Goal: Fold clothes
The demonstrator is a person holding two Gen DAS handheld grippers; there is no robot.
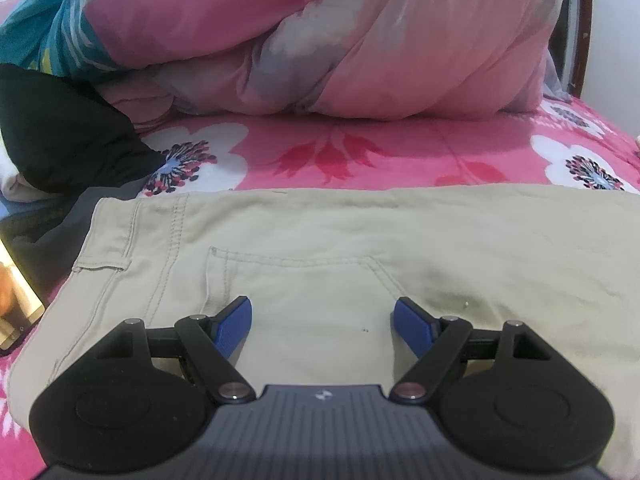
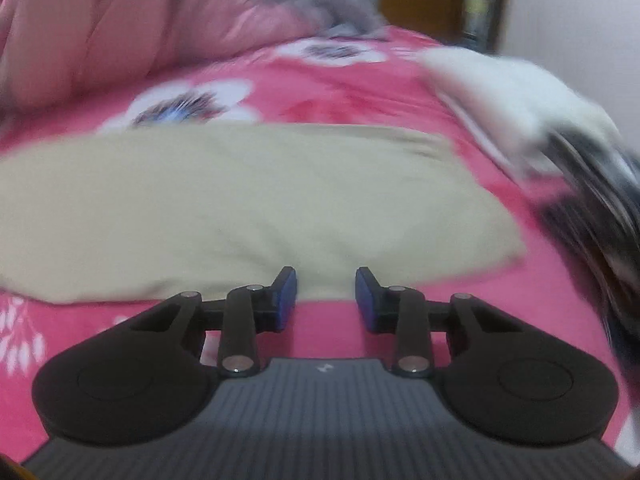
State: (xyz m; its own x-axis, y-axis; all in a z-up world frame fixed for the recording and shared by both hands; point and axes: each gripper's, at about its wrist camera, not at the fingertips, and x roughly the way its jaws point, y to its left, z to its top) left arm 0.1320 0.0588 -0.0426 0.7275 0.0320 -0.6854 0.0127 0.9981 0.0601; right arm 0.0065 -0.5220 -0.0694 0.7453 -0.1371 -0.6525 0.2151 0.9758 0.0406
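My left gripper [image 1: 322,322]: matte black plastic linkage arms, silver round pivot screws, ribbed blue finger pads [image 1: 236,320], grey ridged body with small white logo, two round black side discs. My right gripper [image 2: 326,298]: same build, blue pads [image 2: 288,300], blurry view.

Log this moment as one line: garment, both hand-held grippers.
garment: khaki trousers flat on floral bedsheet | left hand-held gripper: open above back pocket | right hand-held gripper: open, empty, at trousers' near edge

Bed with bedding heaped at the back.
A pink floral sheet [image 1: 360,152] covers it; a bunched pink quilt [image 1: 400,40] lies behind, a black cloth [image 1: 60,132] to the left.
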